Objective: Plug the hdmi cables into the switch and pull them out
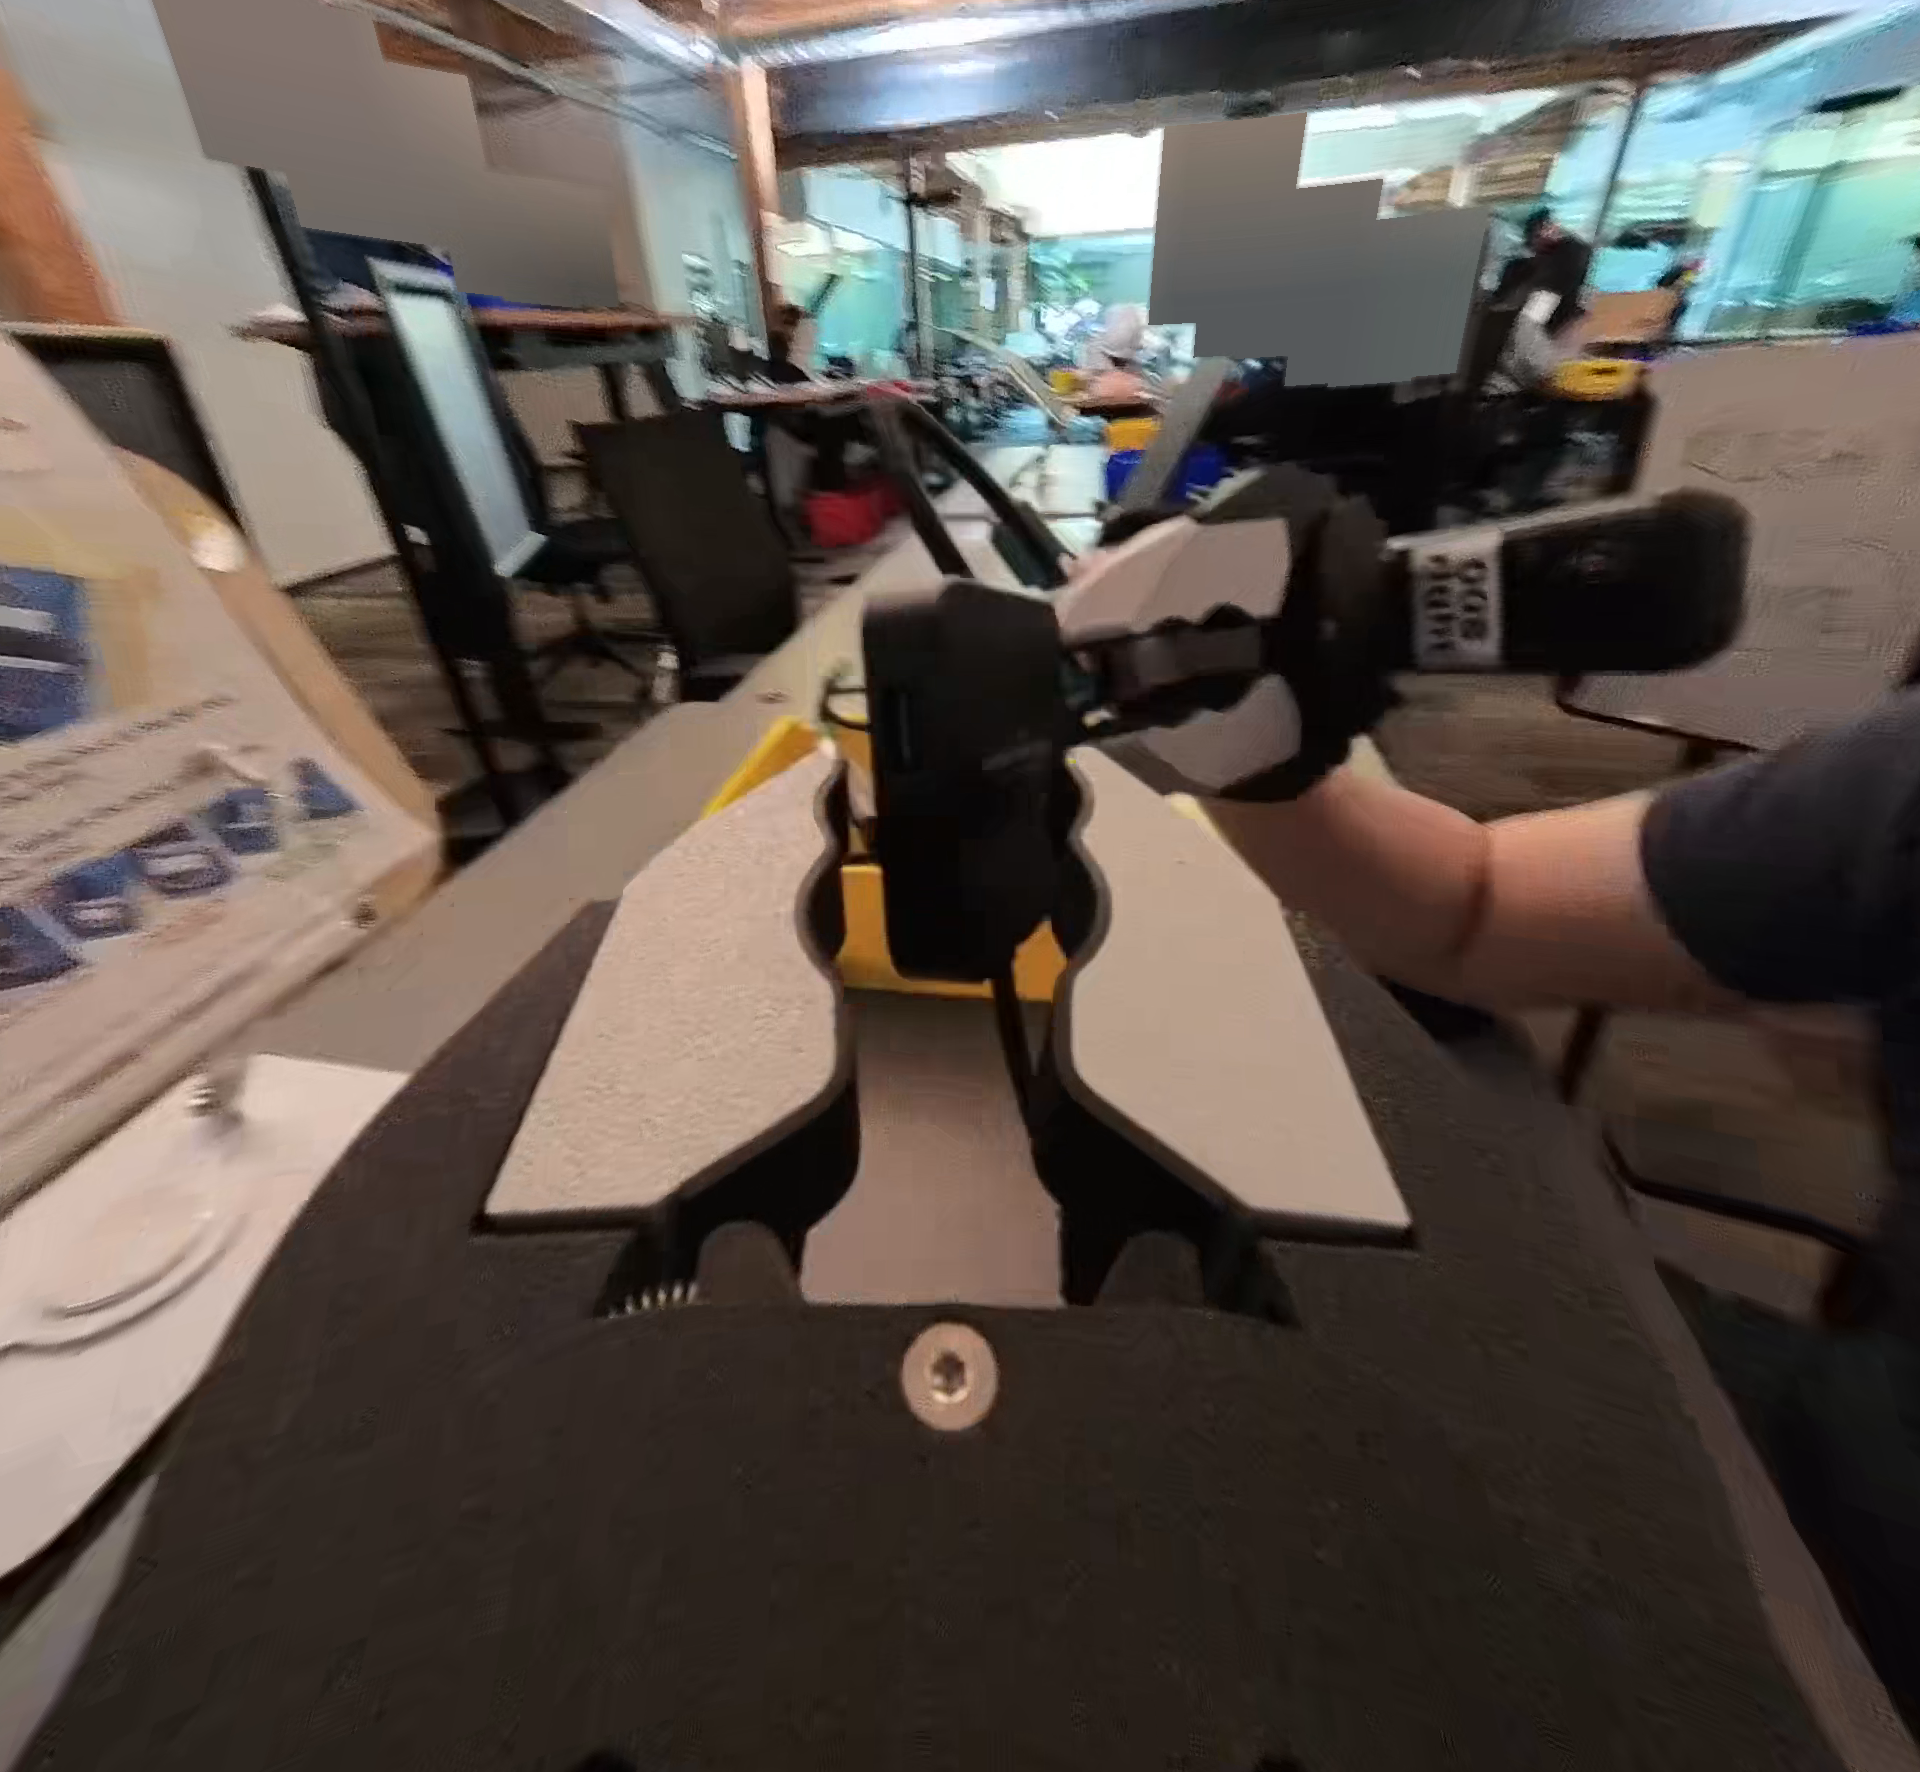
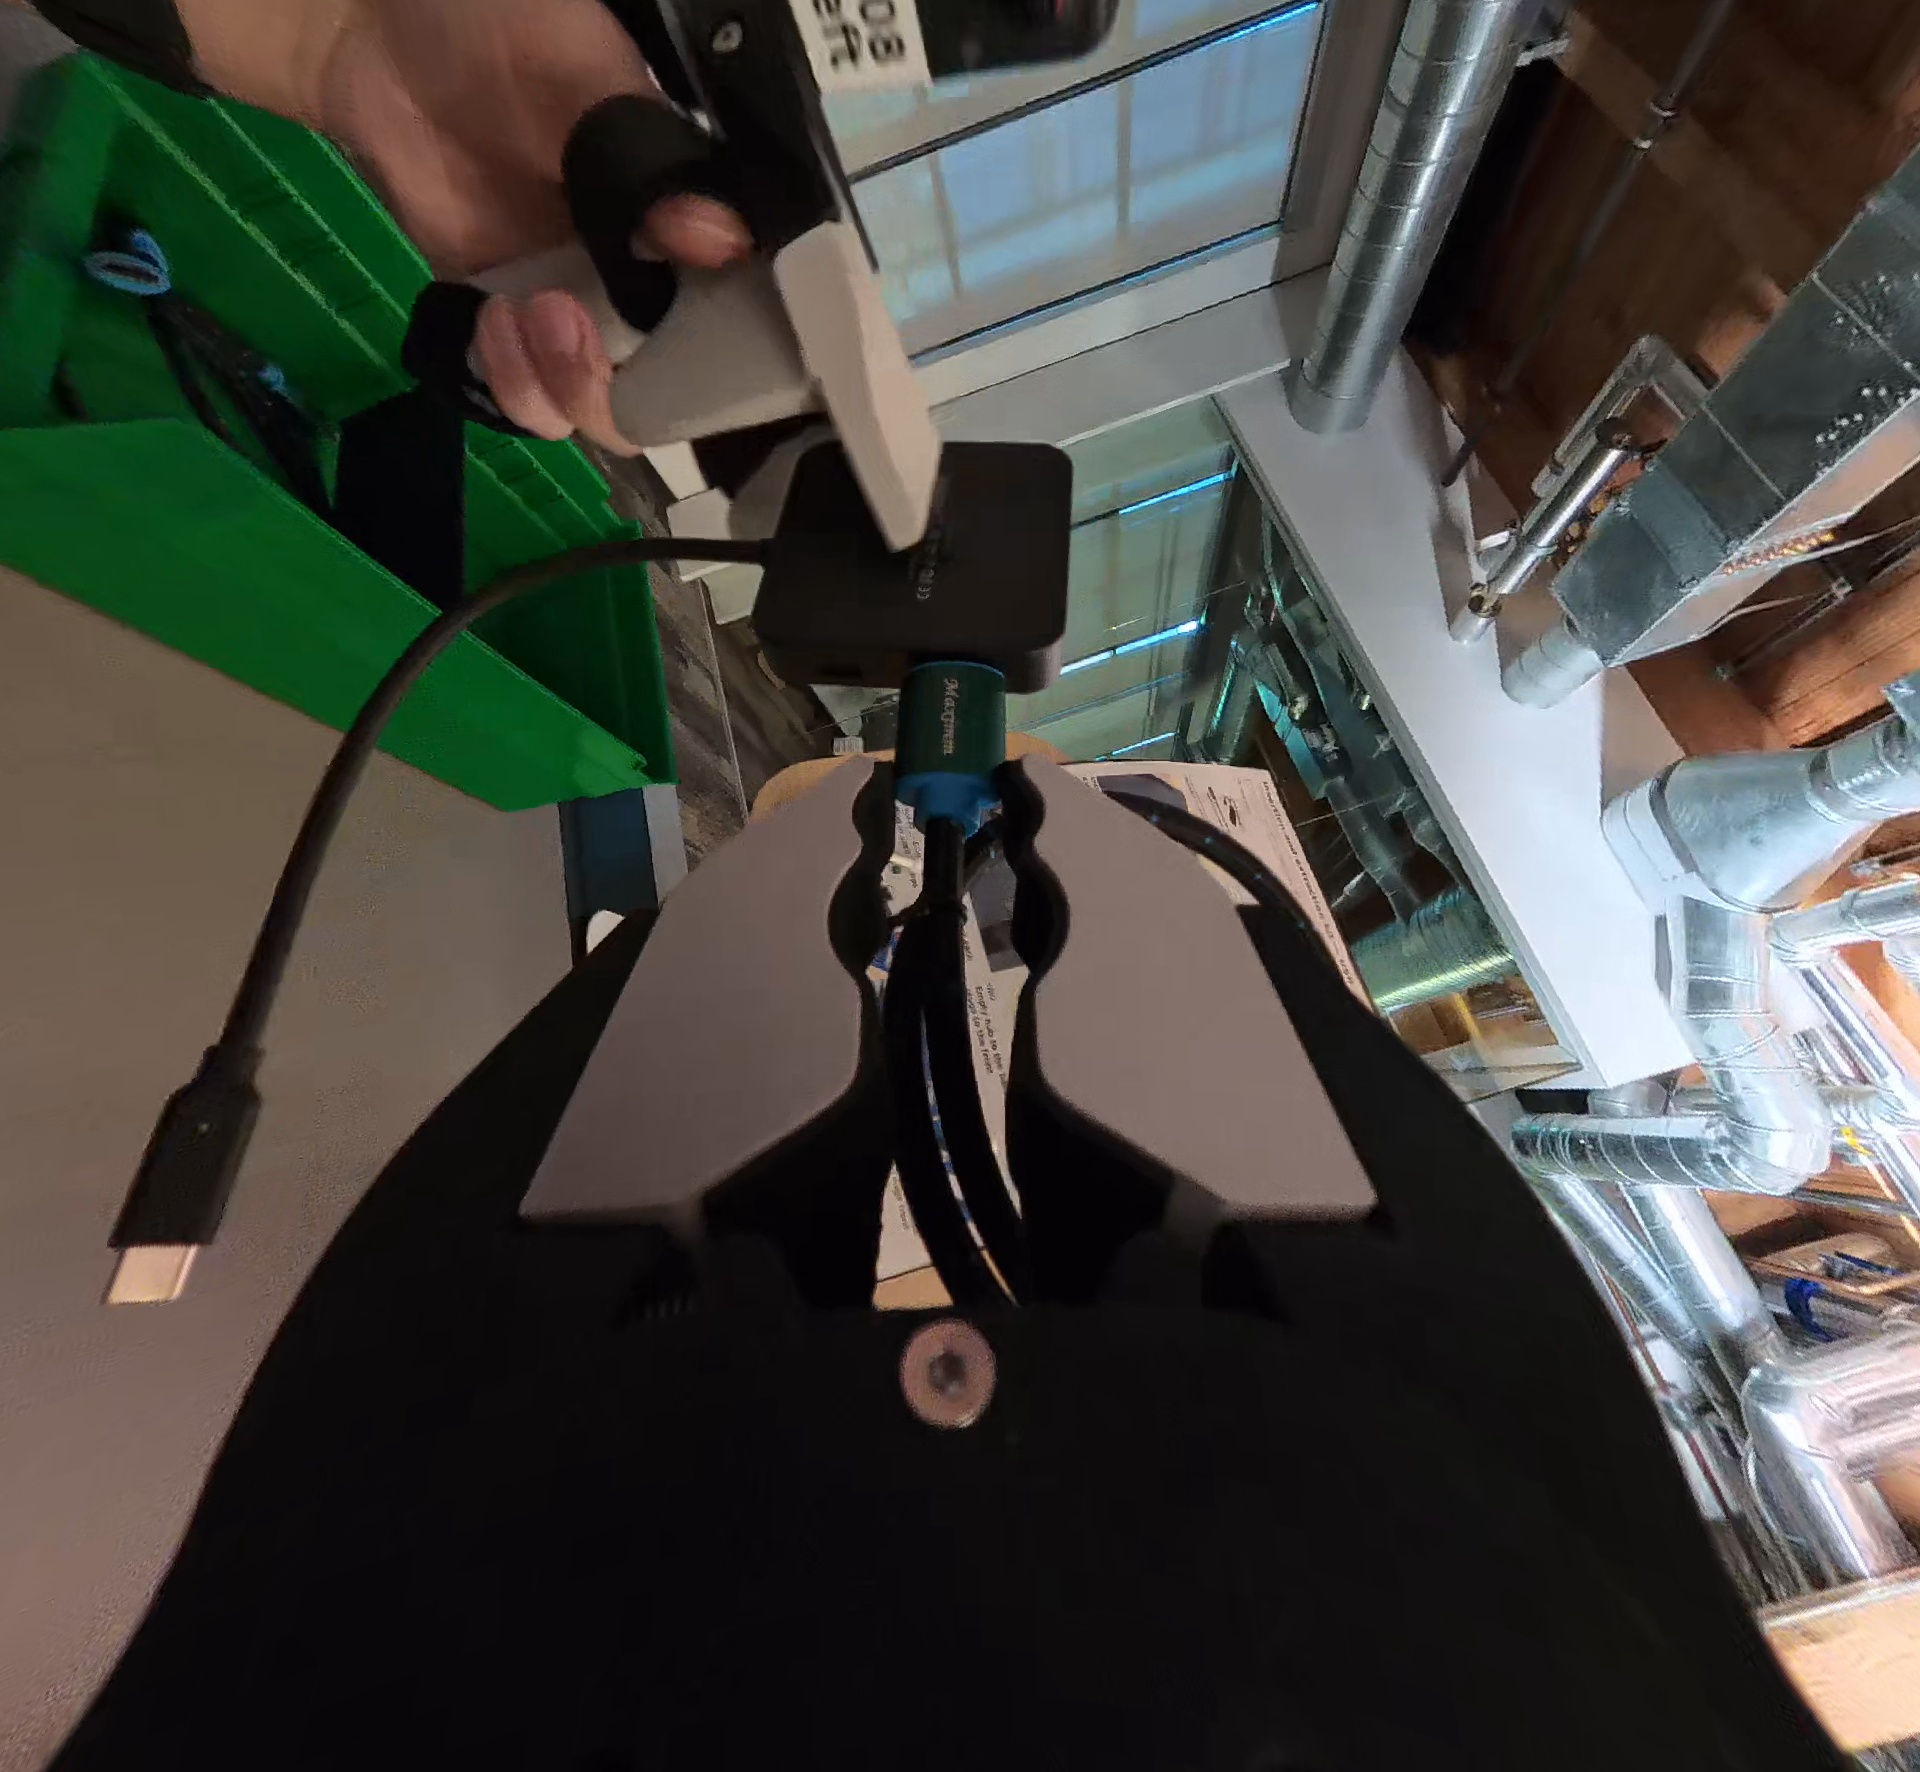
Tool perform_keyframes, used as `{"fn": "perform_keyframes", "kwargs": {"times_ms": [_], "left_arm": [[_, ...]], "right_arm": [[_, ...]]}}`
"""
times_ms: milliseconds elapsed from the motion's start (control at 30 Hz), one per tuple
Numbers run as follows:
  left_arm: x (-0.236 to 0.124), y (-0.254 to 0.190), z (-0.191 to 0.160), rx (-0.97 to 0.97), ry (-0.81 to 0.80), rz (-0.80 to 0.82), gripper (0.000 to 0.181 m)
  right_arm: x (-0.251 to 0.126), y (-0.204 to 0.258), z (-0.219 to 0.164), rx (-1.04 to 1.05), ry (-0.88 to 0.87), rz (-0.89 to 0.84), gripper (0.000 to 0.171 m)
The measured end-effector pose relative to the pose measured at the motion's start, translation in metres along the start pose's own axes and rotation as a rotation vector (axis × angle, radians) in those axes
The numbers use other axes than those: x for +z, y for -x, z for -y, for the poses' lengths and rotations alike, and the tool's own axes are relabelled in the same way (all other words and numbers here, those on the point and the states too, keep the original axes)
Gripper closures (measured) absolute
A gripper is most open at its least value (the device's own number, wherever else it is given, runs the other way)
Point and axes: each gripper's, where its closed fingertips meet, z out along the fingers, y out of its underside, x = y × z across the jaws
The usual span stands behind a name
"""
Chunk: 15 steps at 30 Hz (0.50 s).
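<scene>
At frame center, the left tool clamps the black switch while the right tool pinches the green HDMI plug at its port; angled force could jam it.

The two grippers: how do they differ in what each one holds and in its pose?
The left gripper is shut on the black switch, clamping its flat faces; the right gripper is shut on the green HDMI plug, at its blue collar. The left gripper holds the body, while the right gripper points its plug at the switch's edge, where it meets a port. Both have grey fingers and are hand-held.
</scene>
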Motion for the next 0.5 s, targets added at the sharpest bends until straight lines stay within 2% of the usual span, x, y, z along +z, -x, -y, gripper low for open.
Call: {"fn": "perform_keyframes", "kwargs": {"times_ms": [33, 67, 133, 367, 500], "left_arm": [[0.003, -0.004, -0.009, -0.005, 0.039, -0.046, 0.153], [0.004, -0.005, -0.013, 0.001, 0.050, -0.060, 0.153], [0.004, -0.012, -0.013, -0.004, 0.024, -0.128, 0.164], [0.021, -0.013, 0.000, -0.088, -0.083, -0.135, 0.167], [0.015, -0.014, 0.006, -0.189, -0.150, -0.177, 0.167]], "right_arm": [[0.000, 0.002, 0.001, 0.006, -0.011, 0.018, 0.152], [-0.001, 0.005, 0.001, 0.006, -0.015, 0.039, 0.152], [-0.002, 0.006, -0.003, -0.005, -0.007, 0.053, 0.152], [-0.008, -0.011, -0.008, 0.114, 0.018, 0.027, 0.152], [-0.007, -0.015, -0.004, 0.191, -0.011, 0.004, 0.153]]}}
